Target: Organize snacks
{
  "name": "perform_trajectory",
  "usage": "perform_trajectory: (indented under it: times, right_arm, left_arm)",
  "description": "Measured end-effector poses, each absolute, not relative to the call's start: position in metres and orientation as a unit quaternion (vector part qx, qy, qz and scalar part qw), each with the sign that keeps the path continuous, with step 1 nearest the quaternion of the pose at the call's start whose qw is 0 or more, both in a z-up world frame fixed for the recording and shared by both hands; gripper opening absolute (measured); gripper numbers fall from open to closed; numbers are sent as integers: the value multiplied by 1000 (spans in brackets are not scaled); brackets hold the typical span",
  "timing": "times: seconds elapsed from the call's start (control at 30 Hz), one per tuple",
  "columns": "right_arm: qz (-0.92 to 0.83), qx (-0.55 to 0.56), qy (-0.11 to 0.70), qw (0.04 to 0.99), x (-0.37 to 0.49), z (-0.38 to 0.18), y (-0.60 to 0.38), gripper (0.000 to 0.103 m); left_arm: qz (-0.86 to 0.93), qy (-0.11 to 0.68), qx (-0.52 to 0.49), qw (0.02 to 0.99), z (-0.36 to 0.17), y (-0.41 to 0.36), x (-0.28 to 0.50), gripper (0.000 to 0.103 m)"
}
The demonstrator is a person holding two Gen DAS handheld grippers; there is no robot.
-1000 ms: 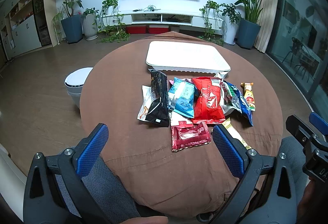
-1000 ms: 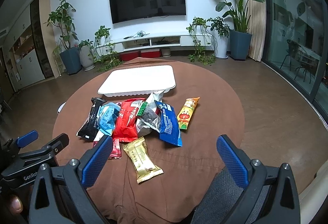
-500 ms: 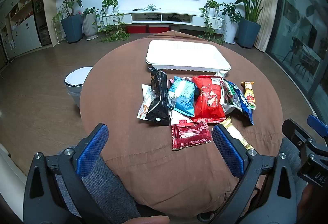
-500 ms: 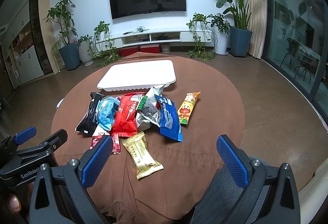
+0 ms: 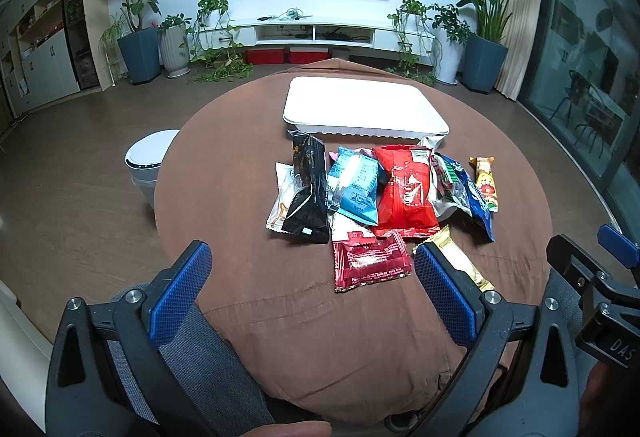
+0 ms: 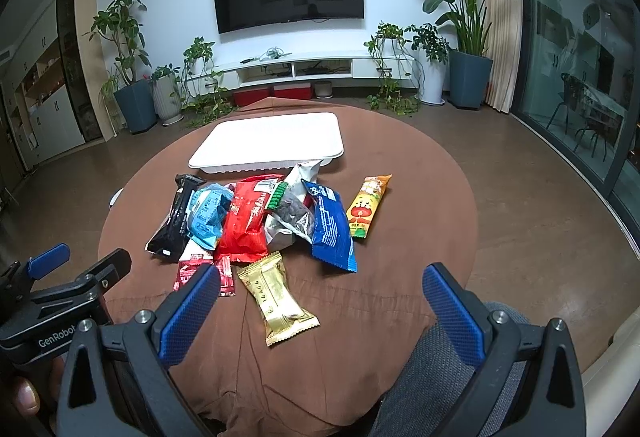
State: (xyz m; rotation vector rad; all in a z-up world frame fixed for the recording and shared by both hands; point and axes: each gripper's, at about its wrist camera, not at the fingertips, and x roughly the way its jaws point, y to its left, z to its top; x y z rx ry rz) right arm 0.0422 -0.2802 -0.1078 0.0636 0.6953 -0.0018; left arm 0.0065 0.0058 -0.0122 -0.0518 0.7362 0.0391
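Currently both grippers gape empty; gold packet [image 6: 278, 299] lies at twelve o'clock of right gripper [image 6: 320, 311], nearer than left gripper [image 5: 312, 295].

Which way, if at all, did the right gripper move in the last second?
Yes. In the left wrist view the right gripper edged slightly left, toward the gold packet.

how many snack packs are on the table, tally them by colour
Black: 1
Light blue: 1
Bright red: 1
Dark red: 1
Gold: 1
Dark blue: 1
Orange-yellow: 1
Clear/silver with green strip: 1
White, partly hidden under the black: 1
Total: 9 clearly visible; others may lie buried.
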Motion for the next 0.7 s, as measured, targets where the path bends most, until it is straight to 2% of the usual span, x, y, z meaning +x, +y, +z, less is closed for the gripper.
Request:
perform_trajectory:
  times: [0.7]
  right_arm:
    - [0, 32, 342, 939, 43, -109, -280, 103]
  left_arm:
    - [20, 360, -24, 932, -13, 5, 6, 103]
